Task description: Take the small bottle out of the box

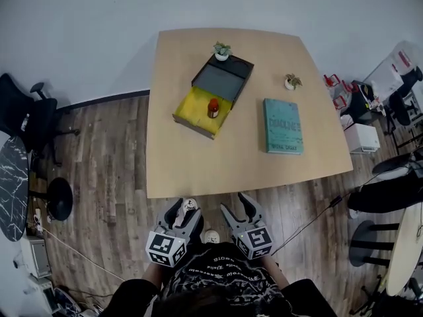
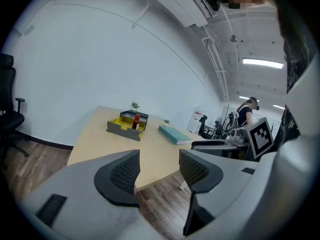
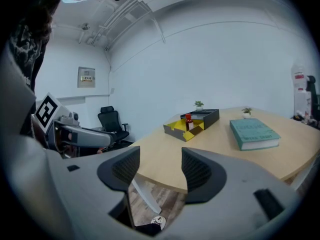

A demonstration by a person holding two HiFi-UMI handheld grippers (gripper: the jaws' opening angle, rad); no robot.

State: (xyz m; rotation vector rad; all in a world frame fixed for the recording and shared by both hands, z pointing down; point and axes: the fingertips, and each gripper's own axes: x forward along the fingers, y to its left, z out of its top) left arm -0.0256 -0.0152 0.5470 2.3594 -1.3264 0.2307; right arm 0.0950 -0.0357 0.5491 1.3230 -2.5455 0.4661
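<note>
A small red bottle (image 1: 213, 108) with a dark cap stands upright in the yellow-lined half of an open box (image 1: 198, 111) on the wooden table (image 1: 198, 164). The left gripper view shows the same bottle (image 2: 136, 121) far off, and the right gripper view has the bottle (image 3: 188, 122) in its box (image 3: 182, 130). My left gripper (image 1: 184, 211) and right gripper (image 1: 239, 207) hang below the table's near edge, over the floor, far from the box. Both stand open with nothing between their jaws.
The box's dark lid half (image 1: 223, 78) lies behind the yellow half. A teal book (image 1: 283, 125) lies to the right of the box. Two small potted plants (image 1: 222, 50) (image 1: 291, 80) sit near the far edge. Office chairs (image 1: 30, 121) stand left; a person (image 2: 246, 115) stands far off.
</note>
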